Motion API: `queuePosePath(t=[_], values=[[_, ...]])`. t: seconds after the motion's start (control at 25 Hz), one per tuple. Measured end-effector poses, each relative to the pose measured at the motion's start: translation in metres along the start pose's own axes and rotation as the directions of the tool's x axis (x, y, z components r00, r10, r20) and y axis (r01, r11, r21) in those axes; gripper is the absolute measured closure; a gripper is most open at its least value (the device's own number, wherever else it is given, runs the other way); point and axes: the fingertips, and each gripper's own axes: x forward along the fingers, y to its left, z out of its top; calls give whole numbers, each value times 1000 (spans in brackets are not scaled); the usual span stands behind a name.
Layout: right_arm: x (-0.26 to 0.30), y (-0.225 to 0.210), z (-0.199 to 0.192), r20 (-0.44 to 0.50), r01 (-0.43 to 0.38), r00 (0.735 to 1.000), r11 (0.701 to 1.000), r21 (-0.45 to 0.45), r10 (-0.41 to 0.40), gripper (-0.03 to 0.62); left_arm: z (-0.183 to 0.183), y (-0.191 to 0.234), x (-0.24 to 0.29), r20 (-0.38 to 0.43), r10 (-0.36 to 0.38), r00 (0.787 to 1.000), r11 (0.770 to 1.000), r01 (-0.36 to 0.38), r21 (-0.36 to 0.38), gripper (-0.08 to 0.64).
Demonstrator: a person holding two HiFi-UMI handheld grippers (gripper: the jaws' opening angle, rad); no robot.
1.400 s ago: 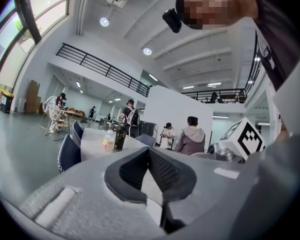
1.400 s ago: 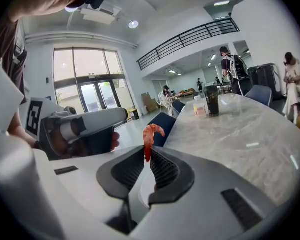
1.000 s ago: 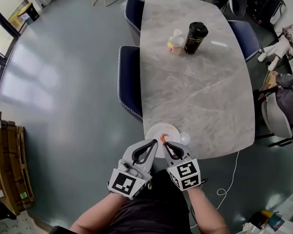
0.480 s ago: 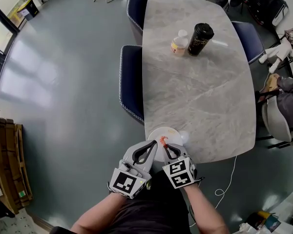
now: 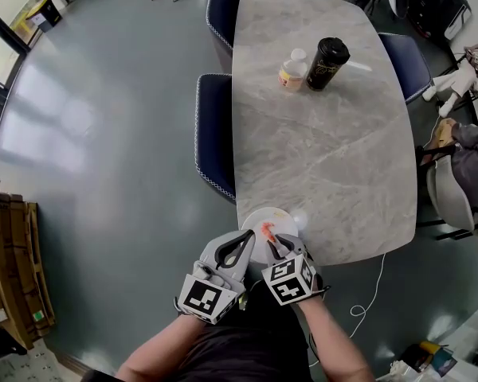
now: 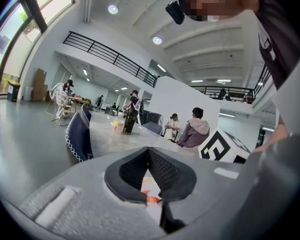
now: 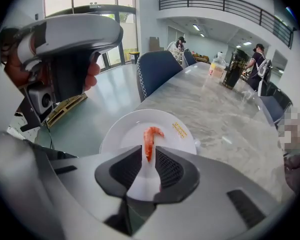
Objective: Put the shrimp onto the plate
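Observation:
A small orange shrimp (image 7: 150,138) lies on the round white plate (image 7: 121,140) at the table's near edge, also seen as shrimp (image 5: 267,231) on plate (image 5: 252,216) in the head view. My right gripper (image 7: 149,149) hovers just over the plate's near side. Its jaws stand a little apart around the shrimp's tail end, with a thin gap on each side. My left gripper (image 5: 246,237) sits at the plate's left rim, its jaws closed together on nothing. In the left gripper view a bit of the shrimp (image 6: 151,199) shows behind the jaws.
The grey marble table (image 5: 327,142) carries a black cup (image 5: 327,62) and a small bottle (image 5: 292,70) at its far end. Dark blue chairs (image 5: 213,138) line the left side. Seated people and chairs are on the right (image 5: 462,165). A white cable (image 5: 373,289) hangs off the table's near edge.
My right gripper has drawn back slightly toward me and lowered. The shrimp, held at the jaw tips before, now lies on the plate just ahead of them. The left gripper has barely moved.

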Motion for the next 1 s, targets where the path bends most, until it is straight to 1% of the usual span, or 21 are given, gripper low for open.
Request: queuePosePath(t=[0.12,0.28,0.32,0.44,0.6,0.72,0.88,1.0], values=[[-14,-4,8,28,21,999,1000,13,-21,522,2,-5,-2,-6,-13,1000,1000,13,4,554],[-45,-6,27,115,10,993,998,56,-17,527,9,-15,-6,-38,-28,999,1000,29,10,554],[-54,-6,32,140,6,990,998,64,-15,553,12,-18,-8,-46,-34,998,999,34,11,554],[-83,-5,46,206,-10,978,995,100,-11,583,27,-32,-14,-61,-54,997,998,55,15,554],[-124,-3,62,282,-26,959,991,130,-12,589,49,-56,-24,-72,-80,994,996,81,20,554],[-156,-2,76,355,-33,935,989,144,-20,591,67,-75,-32,-71,-84,994,996,87,36,554],[-202,0,89,453,-38,890,987,155,-37,591,89,-100,-46,-67,-68,995,996,72,54,554],[-237,4,99,519,-59,854,986,154,-30,591,109,-121,-57,-47,-69,996,996,72,61,554]])
